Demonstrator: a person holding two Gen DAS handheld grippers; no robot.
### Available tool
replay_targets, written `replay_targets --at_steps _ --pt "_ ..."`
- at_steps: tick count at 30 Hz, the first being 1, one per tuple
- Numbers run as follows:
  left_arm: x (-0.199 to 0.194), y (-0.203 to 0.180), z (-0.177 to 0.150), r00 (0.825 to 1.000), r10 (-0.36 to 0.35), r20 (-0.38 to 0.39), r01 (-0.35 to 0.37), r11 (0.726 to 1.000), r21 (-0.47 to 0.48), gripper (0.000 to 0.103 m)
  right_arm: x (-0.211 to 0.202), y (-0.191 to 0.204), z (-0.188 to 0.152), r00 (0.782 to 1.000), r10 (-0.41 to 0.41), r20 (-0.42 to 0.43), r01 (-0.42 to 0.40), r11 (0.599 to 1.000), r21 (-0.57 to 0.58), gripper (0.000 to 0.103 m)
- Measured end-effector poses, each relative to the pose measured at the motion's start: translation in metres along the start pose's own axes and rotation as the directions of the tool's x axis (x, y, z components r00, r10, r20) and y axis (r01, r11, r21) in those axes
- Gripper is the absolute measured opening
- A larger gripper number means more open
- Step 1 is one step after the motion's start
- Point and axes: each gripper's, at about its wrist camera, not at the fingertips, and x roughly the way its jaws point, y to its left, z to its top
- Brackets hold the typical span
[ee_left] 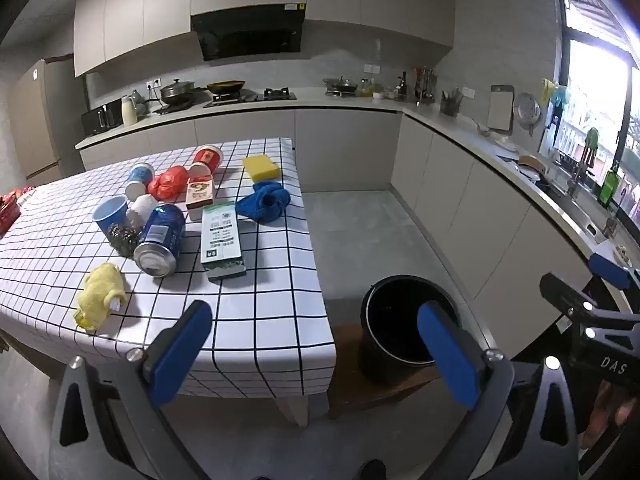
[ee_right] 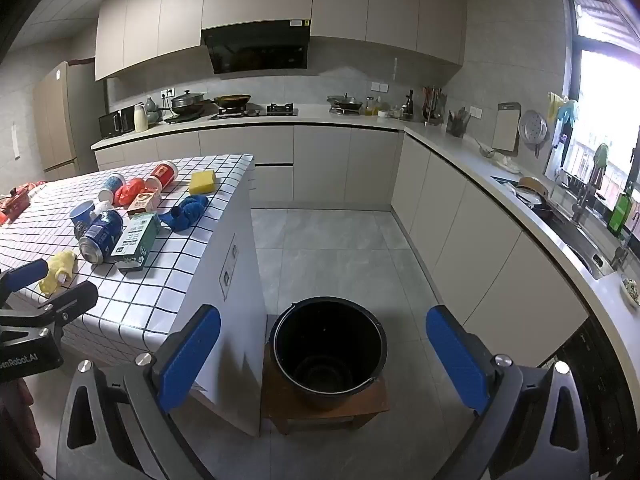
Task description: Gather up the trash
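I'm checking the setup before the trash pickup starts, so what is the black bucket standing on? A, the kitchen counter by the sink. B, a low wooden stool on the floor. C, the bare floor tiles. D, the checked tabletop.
B: the black bucket sits on a low wooden stool beside the checked table, empty as far as shows.

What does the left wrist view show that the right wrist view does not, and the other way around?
Only the left wrist view shows the open right gripper at its right edge, and a white tag on the yellow cloth clearly. Only the right wrist view shows the whole black bucket on its wooden stool, with nothing visible inside, and the open left gripper at its left edge. Both show the checked table with the blue can, the green carton, the blue cloth and the yellow sponge.
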Motion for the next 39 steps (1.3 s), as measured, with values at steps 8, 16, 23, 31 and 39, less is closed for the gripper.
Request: replay_targets --at_steps 8,16,23,31,39 --pt "0.001 0.004 0.0 1.0 0.006 -0.008 -0.006 1.0 -0.014 0.103 0.0 0.001 0.002 1.0 0.001 -0.011 -0.001 1.0 -0.003 0.103" --pt "0.0 0.001 0.0 1.0 0.009 -0.008 -0.009 1.0 -0.003 0.103 0.001 0.0 0.0 1.0 -0.001 -0.007 0.001 1.0 -0.008 0.103" --pt "-0.001 -0.002 0.0 1.0 0.008 -0.011 -0.008 1.0 -0.007 0.103 -0.002 0.002 0.004 1.0 0.0 -0.005 0.0 1.0 -0.008 0.103" --pt "0.0 -0.004 0.001 1.0 0.007 -0.012 -0.007 1.0 -0.008 0.103 0.0 0.0 0.003 1.0 0.001 -0.007 -0.001 1.0 -0.006 0.103" --pt "0.003 0.001 0.003 1.0 0.008 -0.007 -0.008 1.0 -0.017 0.103 0.004 0.002 0.004 1.0 0.004 0.0 -0.004 1.0 -0.008 0.103"
